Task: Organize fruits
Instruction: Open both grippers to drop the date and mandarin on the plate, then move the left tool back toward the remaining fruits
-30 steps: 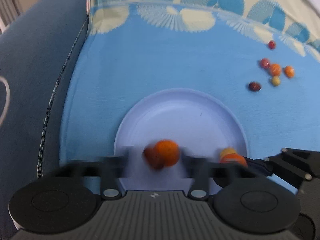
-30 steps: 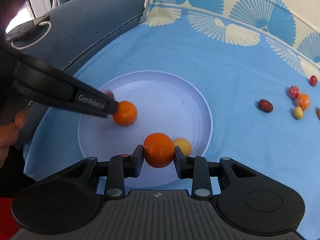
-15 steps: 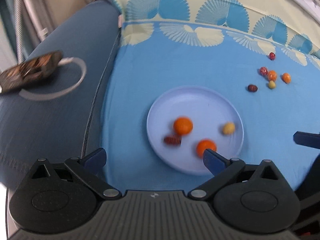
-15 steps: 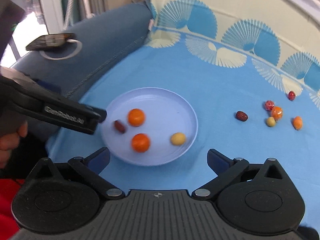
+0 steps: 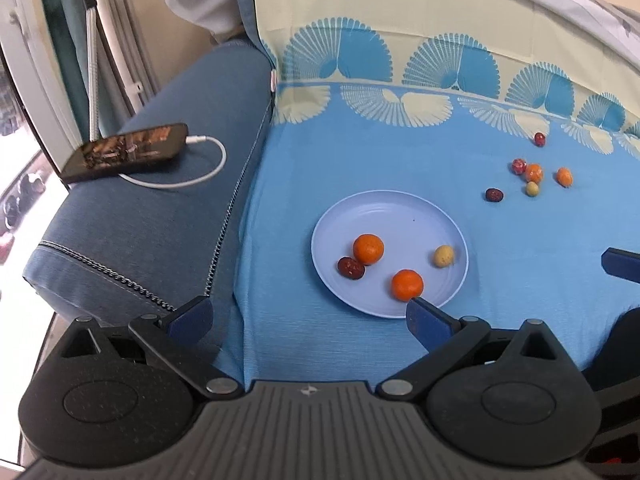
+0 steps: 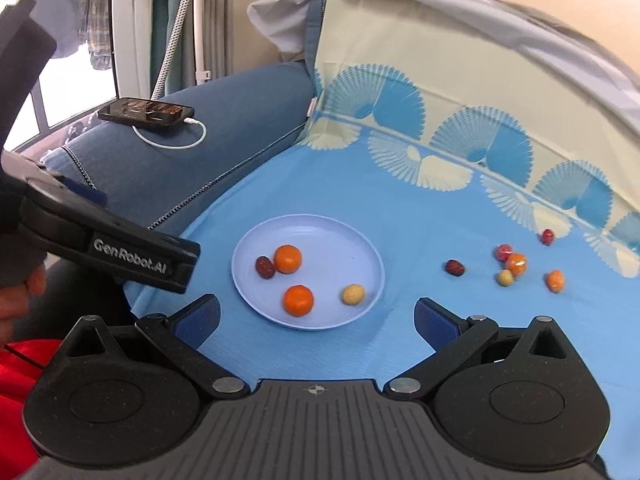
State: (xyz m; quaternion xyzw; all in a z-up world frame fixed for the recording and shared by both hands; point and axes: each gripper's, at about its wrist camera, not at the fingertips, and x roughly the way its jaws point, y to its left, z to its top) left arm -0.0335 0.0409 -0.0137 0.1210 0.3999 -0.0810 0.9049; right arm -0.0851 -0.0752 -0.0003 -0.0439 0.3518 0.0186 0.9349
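A pale blue plate (image 5: pixel 400 212) (image 6: pixel 320 232) lies on the blue cloth. It holds two oranges (image 5: pixel 368 249) (image 5: pixel 407 284), a dark red date (image 5: pixel 351 267) and a small yellow fruit (image 5: pixel 443 255). Several small fruits (image 5: pixel 532 174) (image 6: pixel 516 264) lie loose on the cloth to the right. My left gripper (image 5: pixel 308 318) is open and empty, raised in front of the plate. My right gripper (image 6: pixel 318 318) is open and empty, also raised in front of the plate. The left gripper's body (image 6: pixel 108 256) shows at the left of the right wrist view.
A dark blue sofa arm (image 5: pixel 160 216) runs along the left, with a phone (image 5: pixel 128 152) and white cable (image 5: pixel 192 178) on it. A patterned backrest (image 5: pixel 440 40) rises behind the cloth. A red cloth (image 6: pixel 16 380) is at lower left.
Both grippers have opened and let go of an orange each into the plate. Both have pulled back and up from the plate.
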